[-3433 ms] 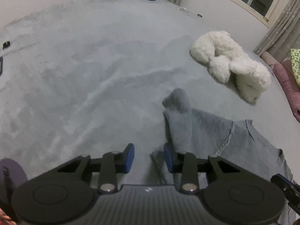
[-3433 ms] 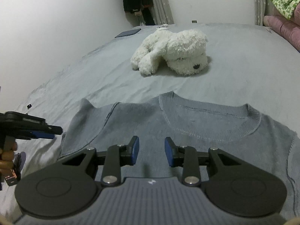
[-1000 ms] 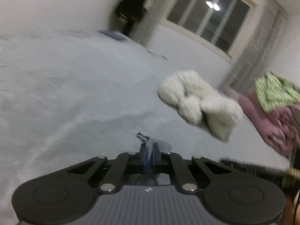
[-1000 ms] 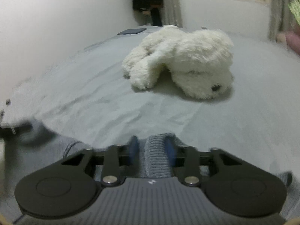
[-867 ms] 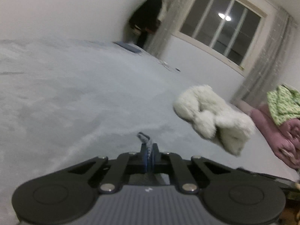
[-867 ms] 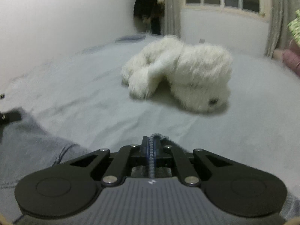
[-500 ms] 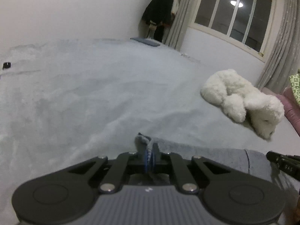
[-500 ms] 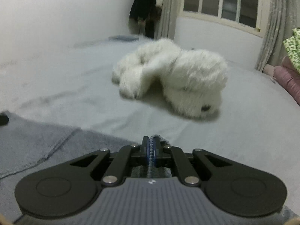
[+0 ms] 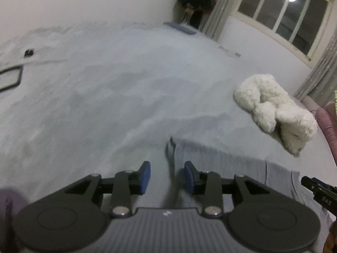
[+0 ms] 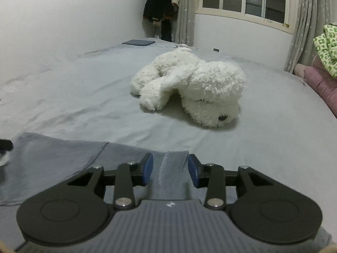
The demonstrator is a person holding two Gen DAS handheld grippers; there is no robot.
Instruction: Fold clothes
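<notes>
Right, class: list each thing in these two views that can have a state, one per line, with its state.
Left gripper: jaws just opened, cloth between, unpressed.
Right gripper: the same.
Grey knitted sweater: released, lying folded on the bed.
White plush dog: lying on its side.

Dim, grainy indoor light; fisheye-bent edges; left view motion-blurred.

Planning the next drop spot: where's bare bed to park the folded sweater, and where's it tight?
Widest bare sheet runs left of the grey sweater to the wall. A narrower bare strip separates the sweater from the plush dog. Right side is crowded: dog, then pink bedding.
</notes>
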